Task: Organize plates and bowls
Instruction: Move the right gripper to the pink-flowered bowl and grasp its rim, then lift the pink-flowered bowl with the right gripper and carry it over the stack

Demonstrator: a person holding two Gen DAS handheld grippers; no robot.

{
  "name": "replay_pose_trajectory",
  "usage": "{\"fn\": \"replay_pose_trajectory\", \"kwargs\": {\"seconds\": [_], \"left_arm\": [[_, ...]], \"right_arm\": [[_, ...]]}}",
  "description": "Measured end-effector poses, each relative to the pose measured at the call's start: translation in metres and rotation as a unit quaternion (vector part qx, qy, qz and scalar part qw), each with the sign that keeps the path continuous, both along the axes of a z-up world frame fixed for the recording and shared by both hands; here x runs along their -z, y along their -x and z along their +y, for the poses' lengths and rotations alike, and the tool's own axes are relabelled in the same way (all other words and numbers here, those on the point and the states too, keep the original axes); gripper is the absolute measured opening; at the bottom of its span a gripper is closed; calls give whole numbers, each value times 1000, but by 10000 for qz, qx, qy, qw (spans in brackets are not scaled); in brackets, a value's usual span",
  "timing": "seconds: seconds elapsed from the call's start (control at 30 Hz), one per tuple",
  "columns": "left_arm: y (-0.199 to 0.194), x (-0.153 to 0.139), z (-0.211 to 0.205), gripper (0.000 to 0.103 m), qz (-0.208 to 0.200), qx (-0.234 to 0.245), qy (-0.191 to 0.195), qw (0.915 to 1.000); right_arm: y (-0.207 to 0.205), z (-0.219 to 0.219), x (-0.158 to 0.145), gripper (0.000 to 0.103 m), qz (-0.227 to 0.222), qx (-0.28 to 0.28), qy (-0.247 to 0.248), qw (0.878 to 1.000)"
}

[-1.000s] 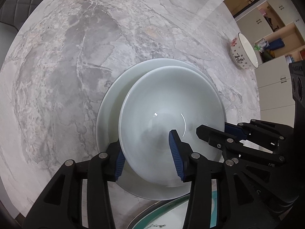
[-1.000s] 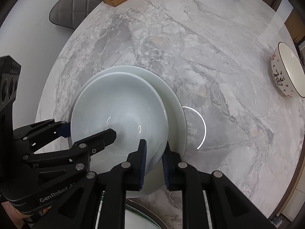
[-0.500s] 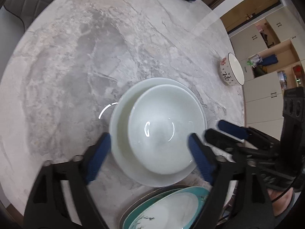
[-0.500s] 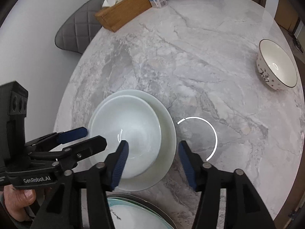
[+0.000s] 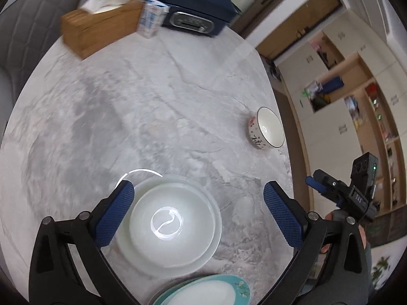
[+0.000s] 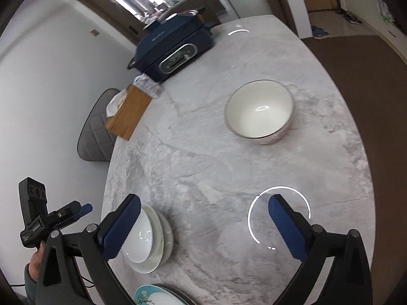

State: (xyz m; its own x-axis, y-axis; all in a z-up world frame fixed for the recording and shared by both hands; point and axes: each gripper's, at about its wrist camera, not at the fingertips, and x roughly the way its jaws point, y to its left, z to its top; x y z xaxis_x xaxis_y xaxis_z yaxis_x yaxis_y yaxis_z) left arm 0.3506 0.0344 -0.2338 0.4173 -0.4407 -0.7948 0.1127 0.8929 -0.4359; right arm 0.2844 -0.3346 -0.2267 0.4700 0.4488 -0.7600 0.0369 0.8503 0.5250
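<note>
Right wrist view: your right tongs (image 6: 203,225) have just spread apart, empty like your left tongs (image 5: 197,212), leaving the pale white bowl (image 5: 171,225) nested in its white plate (image 5: 216,231) on the grey marble desk (image 6: 229,167).

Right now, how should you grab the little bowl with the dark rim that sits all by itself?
Probably by its rim. The small bowl stands upright and alone on the marble table, mouth open upward. Come from above with the open right gripper, one finger inside and one outside the near wall; the round sides look too wide to hold across.
</note>
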Motion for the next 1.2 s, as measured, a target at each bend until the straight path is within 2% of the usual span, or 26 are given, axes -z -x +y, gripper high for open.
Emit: {"fn": "replay_pose_trajectory", "kwargs": {"seconds": [0.07, 0.1, 0.17, 0.3, 0.43, 0.5, 0.57, 0.73, 0.77, 0.8, 0.83, 0.9, 0.97, 1.03, 1.1, 1.17, 1.2], "left_arm": [[-29, -4, -30, 103, 16, 156, -385, 9991], [-40, -6, -44, 103, -19, 244, -448, 9987], [-66, -8, -79, 102, -135, 429, -771, 9960], [-122, 3, -161, 103, -325, 968, -1518, 9831], [-170, 35, -213, 103, -50, 1093, -1681, 9797], [-182, 48, -229, 103, 6, 1141, -1730, 9783], [-192, 62, -244, 103, 35, 1205, -1867, 9750], [-201, 94, -261, 102, 216, 1360, -1880, 9725], [-203, 102, -263, 102, 284, 1380, -1858, 9724], [-204, 107, -261, 96, 347, 1373, -1797, 9735], [-207, 113, -261, 90, 437, 1363, -1706, 9749], [-211, 123, -260, 56, 644, 1342, -1510, 9773], [-212, 129, -261, 52, 755, 1386, -1374, 9779], [-212, 129, -263, 43, 669, 1438, -1365, 9779], [-209, 126, -268, 24, 638, 1496, -1345, 9775], [-206, 123, -274, 15, 586, 1576, -1376, 9761], [-205, 122, -274, 14, 573, 1592, -1347, 9763]], "right_arm": [[-9, -28, 8, 102, 236, 251, 24, 9994], [-15, -40, 12, 102, 321, 365, 25, 9988], [-27, -62, 19, 96, 381, 520, 128, 9978], [-56, -87, 32, 92, 444, 660, 300, 9964], [-89, -92, 52, 83, 614, 593, 179, 9962], [-100, -93, 61, 78, 718, 581, 245, 9954], [-110, -92, 69, 76, 818, 564, 234, 9948], [-125, -92, 80, 75, 915, 584, 250, 9938], [-128, -93, 83, 72, 952, 575, 235, 9935], [-130, -92, 85, 68, 999, 566, 257, 9931], [-132, -89, 87, 61, 1032, 531, 307, 9928], [-137, -84, 92, 49, 1106, 443, 411, 9920], [-139, -80, 94, 40, 1095, 377, 406, 9924], [-141, -74, 93, 31, 1075, 293, 406, 9929], [-143, -66, 91, 18, 1048, 136, 406, 9936], [-145, -57, 88, 15, 1045, 35, 549, 9930], [-145, -54, 87, 15, 1044, 11, 596, 9927]]}}
